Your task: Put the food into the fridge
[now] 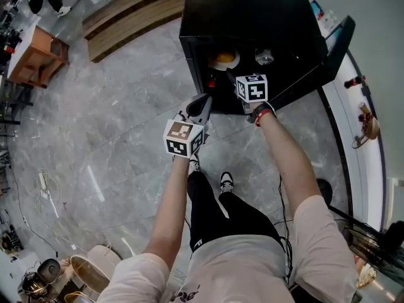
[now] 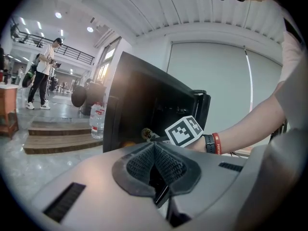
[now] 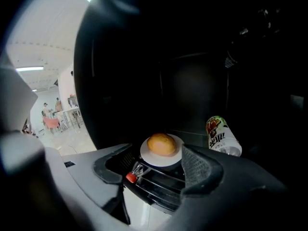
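The black fridge stands open, its door swung to the right. Inside, a round orange-brown bun lies on a white plate, and a printed can stands to its right. In the head view the plate and can sit side by side on the shelf. My right gripper is at the fridge mouth just short of the plate, open, with nothing between its fingers. My left gripper hovers outside the fridge at lower left, shut and empty; in the head view this left gripper points at the fridge front.
A small red-tipped part shows at the fridge's lower front. A water bottle and wooden steps lie left of the fridge. A white counter runs on the right, a wooden table stands far left, and a person stands in the background.
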`<state>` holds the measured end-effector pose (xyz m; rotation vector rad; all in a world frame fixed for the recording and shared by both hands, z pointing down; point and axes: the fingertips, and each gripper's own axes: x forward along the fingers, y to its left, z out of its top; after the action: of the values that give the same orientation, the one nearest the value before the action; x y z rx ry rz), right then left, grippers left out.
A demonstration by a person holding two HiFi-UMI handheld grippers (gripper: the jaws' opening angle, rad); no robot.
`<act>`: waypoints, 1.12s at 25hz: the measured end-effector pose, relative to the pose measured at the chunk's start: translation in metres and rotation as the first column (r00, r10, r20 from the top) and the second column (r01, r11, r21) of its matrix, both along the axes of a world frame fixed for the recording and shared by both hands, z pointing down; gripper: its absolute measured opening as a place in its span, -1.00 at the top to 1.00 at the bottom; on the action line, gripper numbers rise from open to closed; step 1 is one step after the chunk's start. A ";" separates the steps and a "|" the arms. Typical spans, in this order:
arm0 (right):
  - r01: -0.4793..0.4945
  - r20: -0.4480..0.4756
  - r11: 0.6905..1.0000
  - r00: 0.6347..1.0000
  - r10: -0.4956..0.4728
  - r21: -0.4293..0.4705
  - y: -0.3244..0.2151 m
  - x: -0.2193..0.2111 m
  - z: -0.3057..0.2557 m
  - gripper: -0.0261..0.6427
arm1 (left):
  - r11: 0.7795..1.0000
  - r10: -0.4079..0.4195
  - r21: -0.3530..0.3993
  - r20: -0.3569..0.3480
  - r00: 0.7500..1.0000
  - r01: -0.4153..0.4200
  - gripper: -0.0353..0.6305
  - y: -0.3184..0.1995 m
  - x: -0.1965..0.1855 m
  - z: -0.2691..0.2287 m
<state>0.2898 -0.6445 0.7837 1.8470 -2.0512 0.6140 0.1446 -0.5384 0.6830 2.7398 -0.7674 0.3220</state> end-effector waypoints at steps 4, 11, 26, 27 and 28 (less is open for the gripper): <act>-0.009 0.017 1.000 1.000 0.009 0.007 0.019 -0.004 -0.016 -0.01 | 1.000 -0.011 0.006 0.002 1.000 0.011 0.84 0.009 -0.007 -0.014; -0.007 0.012 1.000 1.000 0.007 0.021 0.046 -0.005 -0.054 0.06 | 1.000 -0.018 0.026 0.010 1.000 0.017 0.84 0.019 -0.012 -0.045; -0.010 -0.003 0.999 1.000 0.010 0.043 0.105 -0.010 -0.115 0.28 | 0.999 -0.027 0.047 0.022 0.999 0.026 0.84 0.049 -0.023 -0.090; -0.009 -0.005 0.999 1.000 0.009 0.048 0.107 -0.011 -0.122 0.32 | 0.999 -0.028 0.046 0.023 0.999 0.027 0.84 0.052 -0.024 -0.093; -0.008 -0.008 0.998 1.000 0.009 0.055 0.111 -0.012 -0.129 0.34 | 0.999 -0.030 0.045 0.023 0.999 0.029 0.84 0.055 -0.025 -0.096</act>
<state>0.2781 -0.5339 0.6551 1.8860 -2.0761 0.5572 0.1196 -0.4834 0.5873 2.7684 -0.8296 0.3351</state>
